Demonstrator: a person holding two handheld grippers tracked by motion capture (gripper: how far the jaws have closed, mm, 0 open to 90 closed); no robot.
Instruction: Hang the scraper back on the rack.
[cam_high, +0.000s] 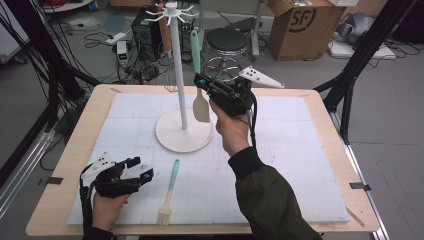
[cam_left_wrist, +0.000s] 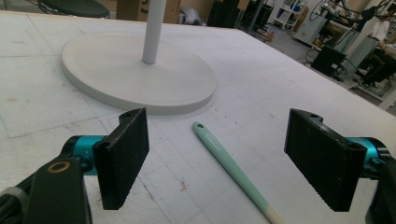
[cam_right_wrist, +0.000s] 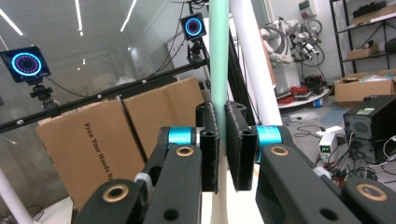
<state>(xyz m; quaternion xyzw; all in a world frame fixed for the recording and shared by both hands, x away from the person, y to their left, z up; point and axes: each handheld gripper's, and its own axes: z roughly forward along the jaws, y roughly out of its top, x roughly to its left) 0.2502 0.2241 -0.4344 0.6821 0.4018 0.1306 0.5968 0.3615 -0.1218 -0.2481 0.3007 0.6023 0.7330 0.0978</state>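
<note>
Holding a mint-handled spatula upright, our right gripper clamps its handle beside the white stand near the tabletop's far edge; its hooks look bare, so we judge the hanging is not yet done. Our left gripper rests by the near left corner, jaws spread wide and empty. A pastry brush lies flat near the near edge, just right of that gripper, apparently next. The stand's pole sits close beside the spatula and may crowd the lift. Boxes and a stool stand beyond.
</note>
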